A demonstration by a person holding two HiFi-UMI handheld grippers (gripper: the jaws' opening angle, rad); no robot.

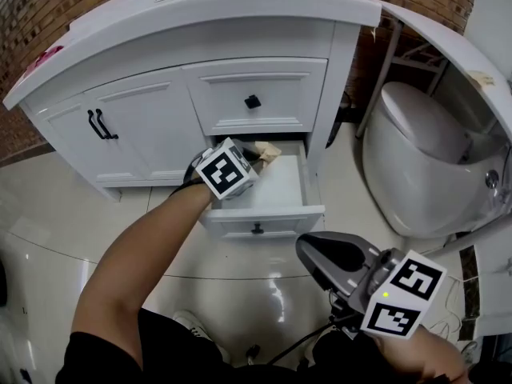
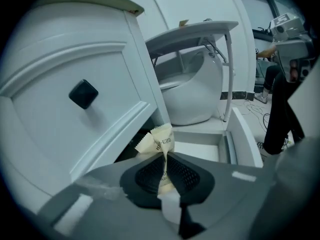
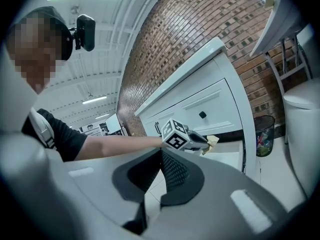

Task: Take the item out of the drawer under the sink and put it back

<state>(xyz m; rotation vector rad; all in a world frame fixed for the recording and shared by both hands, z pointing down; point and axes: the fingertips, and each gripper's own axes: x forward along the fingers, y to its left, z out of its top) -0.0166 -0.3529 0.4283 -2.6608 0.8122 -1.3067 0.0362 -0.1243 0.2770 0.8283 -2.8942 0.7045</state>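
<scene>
Right tool (image 1: 310,253) hangs closed and empty, well short of the drawer (image 1: 309,184). Left tool (image 1: 261,158) pinches the sachet (image 1: 270,151) just above the open drawer's back. I judge it lifted out; putting it back remains.

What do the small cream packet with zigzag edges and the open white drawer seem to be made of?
The small cream packet is probably thin paper or plastic film, matte; it crumples where it is pinched. The open white drawer is likely painted wood or board: smooth, satin white, with a moulded front.
</scene>
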